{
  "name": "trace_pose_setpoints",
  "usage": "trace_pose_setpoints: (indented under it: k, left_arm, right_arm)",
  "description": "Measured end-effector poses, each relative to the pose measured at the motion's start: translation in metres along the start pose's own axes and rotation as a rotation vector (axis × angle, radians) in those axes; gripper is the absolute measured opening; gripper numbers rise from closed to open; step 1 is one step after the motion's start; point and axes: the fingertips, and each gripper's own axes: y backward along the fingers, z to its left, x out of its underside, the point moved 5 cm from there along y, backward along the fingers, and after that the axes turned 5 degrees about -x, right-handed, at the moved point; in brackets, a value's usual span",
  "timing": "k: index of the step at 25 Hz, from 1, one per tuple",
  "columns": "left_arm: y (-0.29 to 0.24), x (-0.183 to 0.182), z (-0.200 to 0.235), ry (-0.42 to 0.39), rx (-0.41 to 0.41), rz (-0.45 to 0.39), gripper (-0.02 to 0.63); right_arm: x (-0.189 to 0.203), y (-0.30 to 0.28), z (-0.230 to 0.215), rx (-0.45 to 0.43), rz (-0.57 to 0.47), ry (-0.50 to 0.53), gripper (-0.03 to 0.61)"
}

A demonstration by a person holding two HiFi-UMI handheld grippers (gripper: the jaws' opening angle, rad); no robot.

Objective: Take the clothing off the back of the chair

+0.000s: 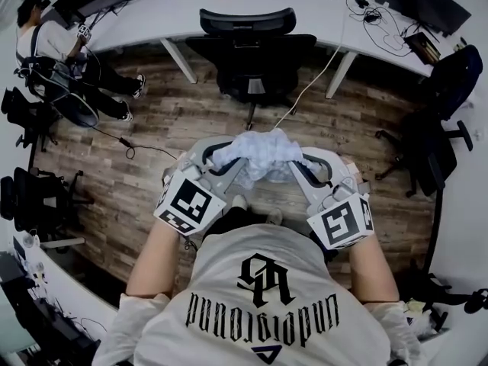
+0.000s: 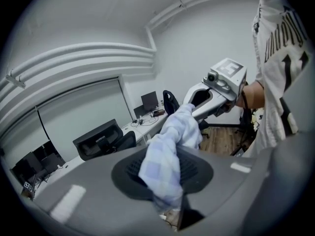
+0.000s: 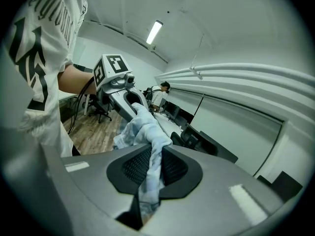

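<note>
Clothing (image 1: pixel 255 152) bunched up — its kind unclear, clutter (image 1: pixel 389 33) on desk (image 1: pixel 305 14) too small to identify

Light is bright, even and cool, and it comes from overhead. In the right gripper view a ceiling strip lamp (image 3: pixel 154 32) glows white above the clothing (image 3: pixel 147 146). Beyond the clothing in the head view, the pale counter (image 1: pixel 252 10) is nearly washed out. The chair (image 1: pixel 249 52) throws only a soft shadow on the wooden floor (image 1: pixel 152 136). Every view bulges like a fisheye, and both gripper views have black corners. Below the clothing there, the grey jaws loom blurred.
</note>
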Motion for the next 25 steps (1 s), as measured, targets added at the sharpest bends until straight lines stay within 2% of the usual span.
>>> trace_pose_setpoints:
  k: [13,19,25]
  left_arm:
    - [0.046,0.028,-0.014,-0.013,0.008,0.015,0.133]
    - [0.094,0.051,-0.010,-0.023,0.018,-0.005,0.133]
    - [0.150,0.073,-0.010,-0.044,0.037,-0.043,0.133]
  right_arm:
    - [-0.020,-0.004,0.054,0.010,0.022,-0.012,0.043]
    - [-0.058,-0.018,0.092,0.034,0.056,0.003,0.043]
    - [-0.090,-0.030,0.144,0.070,0.046,-0.012,0.043]
